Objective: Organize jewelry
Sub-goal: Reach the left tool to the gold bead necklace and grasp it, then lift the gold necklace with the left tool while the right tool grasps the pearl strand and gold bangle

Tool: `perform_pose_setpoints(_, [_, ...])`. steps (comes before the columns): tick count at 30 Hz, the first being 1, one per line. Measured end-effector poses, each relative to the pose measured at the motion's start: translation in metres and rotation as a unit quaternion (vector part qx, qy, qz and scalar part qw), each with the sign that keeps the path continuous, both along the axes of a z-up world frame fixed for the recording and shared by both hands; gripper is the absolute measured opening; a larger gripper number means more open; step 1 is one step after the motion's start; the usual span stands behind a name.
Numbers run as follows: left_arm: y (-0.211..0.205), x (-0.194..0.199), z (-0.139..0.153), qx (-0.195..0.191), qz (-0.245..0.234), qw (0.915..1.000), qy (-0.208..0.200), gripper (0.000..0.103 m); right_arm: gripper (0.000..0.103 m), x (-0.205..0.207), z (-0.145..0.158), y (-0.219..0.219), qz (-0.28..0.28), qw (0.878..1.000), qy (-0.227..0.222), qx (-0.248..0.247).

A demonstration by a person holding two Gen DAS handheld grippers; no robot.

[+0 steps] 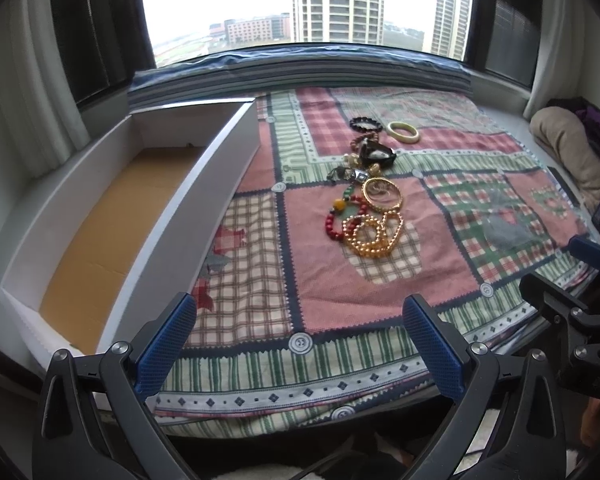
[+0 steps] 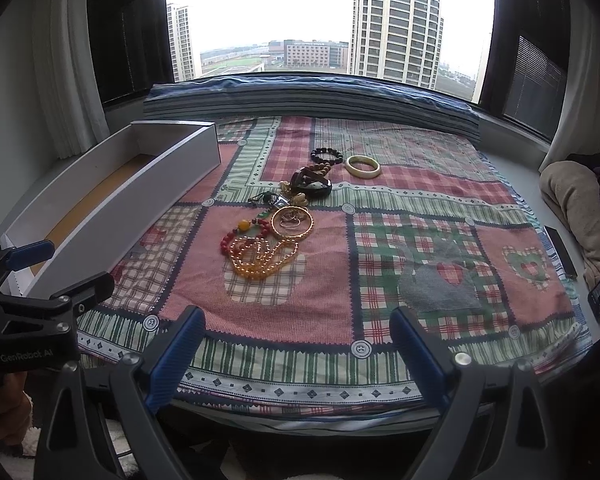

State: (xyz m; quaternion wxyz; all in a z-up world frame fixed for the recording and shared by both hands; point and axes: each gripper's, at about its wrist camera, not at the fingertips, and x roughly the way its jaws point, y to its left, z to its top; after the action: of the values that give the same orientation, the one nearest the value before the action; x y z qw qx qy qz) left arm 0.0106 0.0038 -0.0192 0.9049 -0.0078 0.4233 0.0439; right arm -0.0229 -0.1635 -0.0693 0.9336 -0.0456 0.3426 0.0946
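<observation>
Jewelry [image 1: 366, 196] tangled on quilt [image 1: 340, 292]; both claws [image 1: 300, 344] [image 2: 298, 350] released, so you'll drag neighbours grabbing one.

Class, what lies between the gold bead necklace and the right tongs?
Only bare patchwork cloth lies between the gold bead necklace and the right tongs, as the right wrist view shows.

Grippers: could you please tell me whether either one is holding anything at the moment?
Nothing is held: left hand-held gripper and right hand-held gripper are both open.
</observation>
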Motion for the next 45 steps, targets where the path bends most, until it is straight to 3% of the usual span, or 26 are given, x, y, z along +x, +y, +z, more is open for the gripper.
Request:
perform_pose_setpoints(16, [-0.005, 0.021, -0.015, -0.043, -0.035, 0.9984, 0.016, 0.103, 0.095, 0.009, -0.012, -0.009, -0.009, 1.0, 0.018, 0.009])
perform_pose_setpoints(22, [-0.026, 0.067, -0.036, -0.096, -0.082, 0.9915, 0.033, 0.102, 0.095, 0.015, -0.019, -0.021, -0.021, 0.999, 0.029, 0.02])
perform_pose_setpoints(25, [-0.046, 0.098, -0.054, -0.097, -0.099, 0.9896, 0.038, 0.102, 0.095, 0.016, -0.021, -0.027, -0.027, 0.999, 0.032, 0.025])
perform_pose_setpoints(28, [-0.06, 0.131, -0.082, -0.087, -0.084, 0.9913, 0.053, 0.101, 0.095, 0.016, -0.024, -0.036, -0.034, 0.998, 0.036, 0.032])
perform_pose_setpoints(32, [-0.062, 0.163, -0.116, -0.076, -0.048, 0.9926, 0.082, 0.075, 0.095, 0.016, -0.027, -0.049, -0.045, 0.997, 0.04, 0.038])
perform_pose_setpoints(34, [-0.064, 0.167, -0.121, -0.051, -0.034, 0.9951, 0.077, 0.071, 0.095, 0.017, -0.029, -0.056, -0.052, 0.997, 0.042, 0.04])
perform_pose_setpoints(35, [-0.065, 0.166, -0.121, -0.039, -0.033, 0.996, 0.073, 0.061, 0.095, 0.018, -0.03, -0.059, -0.055, 0.997, 0.045, 0.042])
perform_pose_setpoints(36, [-0.065, 0.164, -0.12, -0.03, -0.034, 0.9965, 0.071, 0.039, 0.095, 0.019, -0.031, -0.062, -0.058, 0.996, 0.046, 0.044])
perform_pose_setpoints(37, [-0.063, 0.162, -0.118, -0.029, -0.036, 0.9966, 0.068, 0.027, 0.095, 0.02, -0.032, -0.064, -0.06, 0.996, 0.048, 0.045])
perform_pose_setpoints(38, [-0.06, 0.159, -0.117, -0.041, -0.043, 0.9957, 0.072, 0.007, 0.095, 0.021, -0.033, -0.065, -0.061, 0.996, 0.048, 0.047])
perform_pose_setpoints(40, [-0.048, 0.153, -0.114, -0.069, -0.043, 0.9934, 0.08, 0.006, 0.095, 0.023, -0.032, -0.068, -0.064, 0.996, 0.047, 0.049])
perform_pose_setpoints(45, [-0.015, 0.127, -0.091, -0.096, -0.041, 0.9921, 0.069, 0.006, 0.095, 0.027, -0.031, -0.069, -0.063, 0.996, 0.043, 0.05])
